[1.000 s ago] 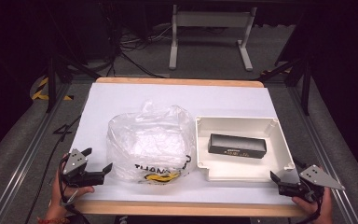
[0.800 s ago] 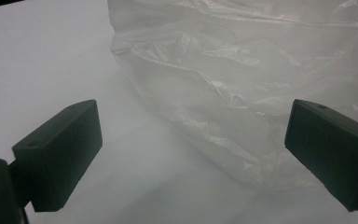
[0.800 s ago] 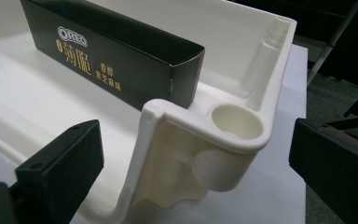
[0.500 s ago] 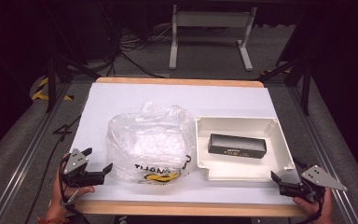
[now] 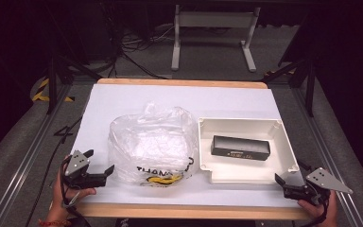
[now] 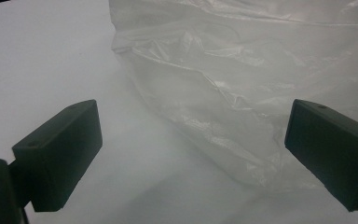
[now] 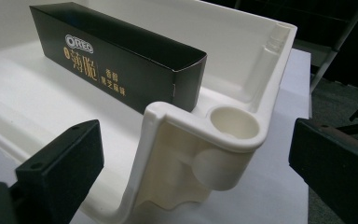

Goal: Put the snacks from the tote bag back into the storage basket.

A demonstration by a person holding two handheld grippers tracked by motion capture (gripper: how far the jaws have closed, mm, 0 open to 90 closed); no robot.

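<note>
A crumpled clear plastic bag [image 5: 151, 144] with black and yellow print lies in the middle of the white table [image 5: 123, 99]. Right of it stands a white tray [image 5: 283, 142] holding a black Oreo box [image 5: 240, 147]. My left gripper [image 5: 99, 163] is open at the front left, just beside the bag's left edge, and the bag [image 6: 242, 93] fills the space ahead of its jaws. At the front right my right gripper [image 5: 288, 182] is open, its jaws on either side of the tray's near corner [image 7: 228, 126], with the Oreo box [image 7: 116, 56] behind.
The table's wooden front edge [image 5: 184, 211] runs just under both hands. Dark floor, cables and a metal stand [image 5: 212, 33] lie beyond the far edge. Bare white surface stretches behind the bag and tray.
</note>
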